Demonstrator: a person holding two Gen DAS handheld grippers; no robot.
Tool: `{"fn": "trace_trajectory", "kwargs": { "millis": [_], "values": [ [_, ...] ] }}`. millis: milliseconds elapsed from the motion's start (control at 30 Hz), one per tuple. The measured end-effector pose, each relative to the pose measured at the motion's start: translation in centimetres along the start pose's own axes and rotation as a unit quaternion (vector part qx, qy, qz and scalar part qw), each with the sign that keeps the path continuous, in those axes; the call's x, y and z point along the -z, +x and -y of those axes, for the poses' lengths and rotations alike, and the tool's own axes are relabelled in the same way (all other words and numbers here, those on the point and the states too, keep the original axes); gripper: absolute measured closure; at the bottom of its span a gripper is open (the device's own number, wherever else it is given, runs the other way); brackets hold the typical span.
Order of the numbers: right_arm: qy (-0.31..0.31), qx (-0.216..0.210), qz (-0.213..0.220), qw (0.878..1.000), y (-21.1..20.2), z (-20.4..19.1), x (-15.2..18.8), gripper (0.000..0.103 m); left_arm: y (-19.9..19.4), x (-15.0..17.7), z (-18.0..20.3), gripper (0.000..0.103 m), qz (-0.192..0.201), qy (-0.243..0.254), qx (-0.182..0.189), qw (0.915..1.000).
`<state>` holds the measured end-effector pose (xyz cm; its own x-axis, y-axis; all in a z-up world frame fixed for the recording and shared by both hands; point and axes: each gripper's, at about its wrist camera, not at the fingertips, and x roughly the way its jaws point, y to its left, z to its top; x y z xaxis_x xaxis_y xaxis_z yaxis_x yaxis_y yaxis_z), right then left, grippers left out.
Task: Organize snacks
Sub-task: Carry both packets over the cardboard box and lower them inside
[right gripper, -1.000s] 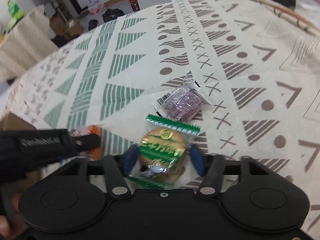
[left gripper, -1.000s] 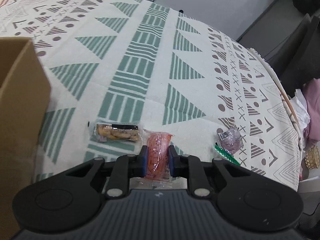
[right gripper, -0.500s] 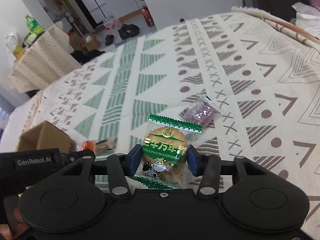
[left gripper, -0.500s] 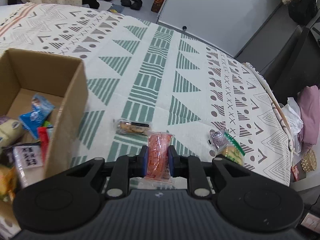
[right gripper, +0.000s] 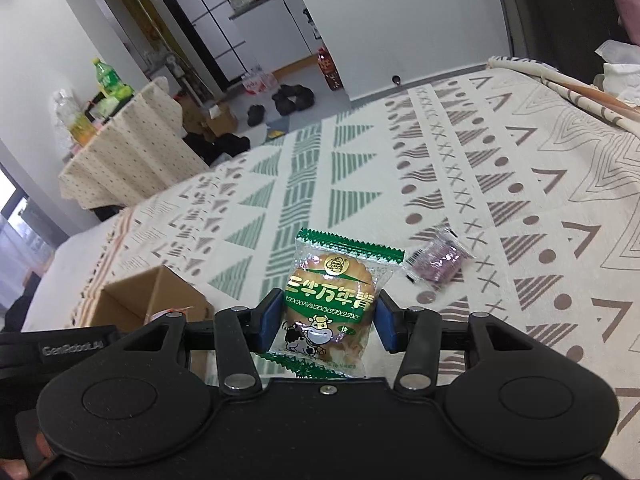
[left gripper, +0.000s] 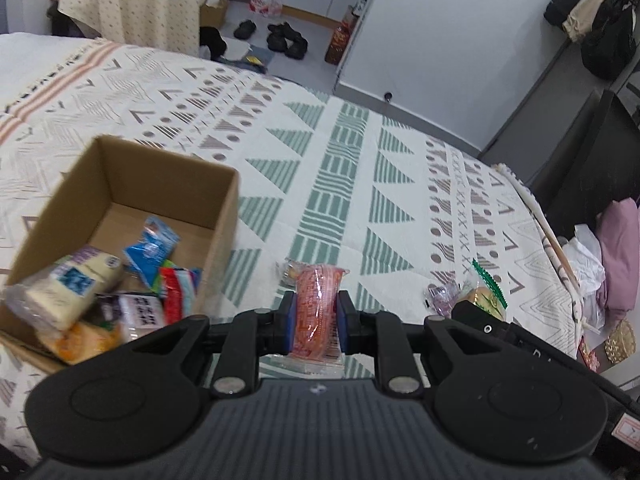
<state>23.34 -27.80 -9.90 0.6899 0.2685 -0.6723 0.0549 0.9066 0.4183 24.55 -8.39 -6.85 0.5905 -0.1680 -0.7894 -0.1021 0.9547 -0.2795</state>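
Note:
My left gripper (left gripper: 316,322) is shut on an orange-pink snack packet (left gripper: 317,308) and holds it above the patterned cloth, just right of an open cardboard box (left gripper: 224,216) holding several snacks. My right gripper (right gripper: 326,326) is shut on a green-edged biscuit packet (right gripper: 334,300), lifted above the cloth; that packet also shows in the left wrist view (left gripper: 486,294). A purple packet (right gripper: 438,260) lies on the cloth to the right, also seen in the left wrist view (left gripper: 442,294). A brown snack bar (left gripper: 286,270) lies mostly hidden behind the orange packet.
The box shows at lower left in the right wrist view (right gripper: 132,300), with the left gripper's body (right gripper: 60,350) beside it. The cloth's right edge (left gripper: 552,240) drops off toward pink and white laundry (left gripper: 616,248). A covered side table (right gripper: 124,152) stands beyond the far edge.
Both grippers have risen from the cloth with their packets. The left one has moved up and back, so the box's inside now shows fully. The purple packet stayed put.

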Motion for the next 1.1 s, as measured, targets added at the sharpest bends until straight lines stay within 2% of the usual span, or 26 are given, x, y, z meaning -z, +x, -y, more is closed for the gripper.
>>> {"fn": "trace_trajectory", "kwargs": {
  "millis": [567, 1100],
  "values": [
    [-0.021, -0.049, 0.038, 0.998, -1.5, -4.4, 0.5, 0.056, -5.5, -1.0, -4.1, 0.084, 0.042, -0.023, -0.019, 0.9987],
    [-0.049, -0.094, 0.052, 0.993, -1.5, -8.7, 1.7, 0.056, -6.4, -1.6, -9.2, 0.084, 0.050, -0.056, -0.041, 0.9963]
  ]
}}
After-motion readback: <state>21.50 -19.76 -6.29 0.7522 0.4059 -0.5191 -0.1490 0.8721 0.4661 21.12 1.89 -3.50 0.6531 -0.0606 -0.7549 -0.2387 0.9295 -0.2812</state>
